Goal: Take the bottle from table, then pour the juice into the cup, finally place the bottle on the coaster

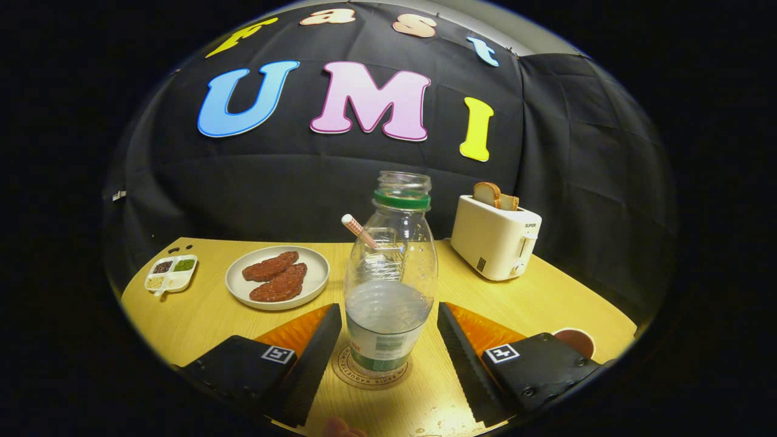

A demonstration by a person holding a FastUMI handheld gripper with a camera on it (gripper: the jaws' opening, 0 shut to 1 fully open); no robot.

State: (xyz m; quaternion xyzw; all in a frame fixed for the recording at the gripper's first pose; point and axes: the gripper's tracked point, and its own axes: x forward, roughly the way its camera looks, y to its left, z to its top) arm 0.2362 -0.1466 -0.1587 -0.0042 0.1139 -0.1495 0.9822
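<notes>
A clear plastic bottle (390, 273) with a green neck ring and no cap stands upright on a round coaster (371, 377). It holds a little liquid near its bottom. My gripper (388, 309) is open, one finger on each side of the bottle's lower body with a narrow gap on both sides. Behind the bottle, seen partly through it, stands a clear cup (383, 246) with a striped straw (358, 229).
A white plate (315, 276) with two brown patties lies beyond the left finger, and a small divided dish (172, 273) sits further left. A cream toaster (495, 240) with bread stands at the back right. A brown round cup (575, 341) sits past the right finger.
</notes>
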